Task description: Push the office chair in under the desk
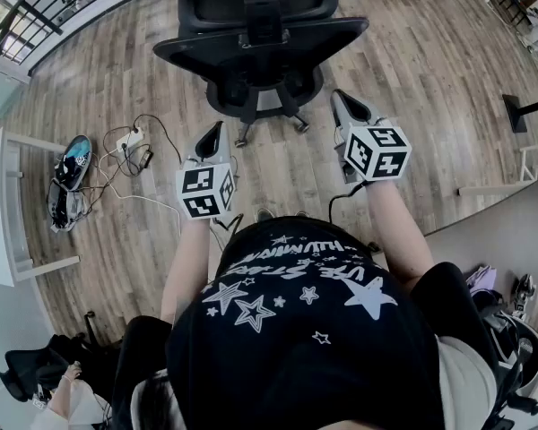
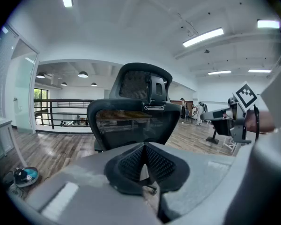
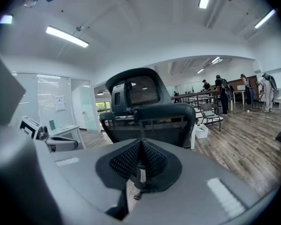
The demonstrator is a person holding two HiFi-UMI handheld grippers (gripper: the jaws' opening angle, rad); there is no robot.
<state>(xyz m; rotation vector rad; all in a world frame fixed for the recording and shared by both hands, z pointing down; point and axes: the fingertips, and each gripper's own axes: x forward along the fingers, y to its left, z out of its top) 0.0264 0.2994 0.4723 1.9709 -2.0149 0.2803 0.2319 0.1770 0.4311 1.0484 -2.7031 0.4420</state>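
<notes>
Office chair [image 1: 255, 34] stood on the wood floor [image 1: 430, 79], backrest facing the person. Left gripper [image 1: 216, 128] and right gripper [image 1: 338, 97] reached forward on extended forearms, level, apart from the chair, each gripper's 2 jaws pressed together, empty.

Ahead of both pairs of jaws, the office chair [image 1: 255, 34] is black with a fine dark mesh back, and it stands on a floor [image 1: 430, 70] of brown wood-grain planks. The left gripper [image 1: 217, 128] and right gripper [image 1: 339, 97] are pale grey with black dimpled pads, and their marker cubes [image 1: 204, 191] are white with black squares. Behind the jaws, the person's shirt [image 1: 296, 330] is black with white stars; left of the left jaws lie white cables [image 1: 130, 164] and a teal-and-black shoe [image 1: 74, 158].
</notes>
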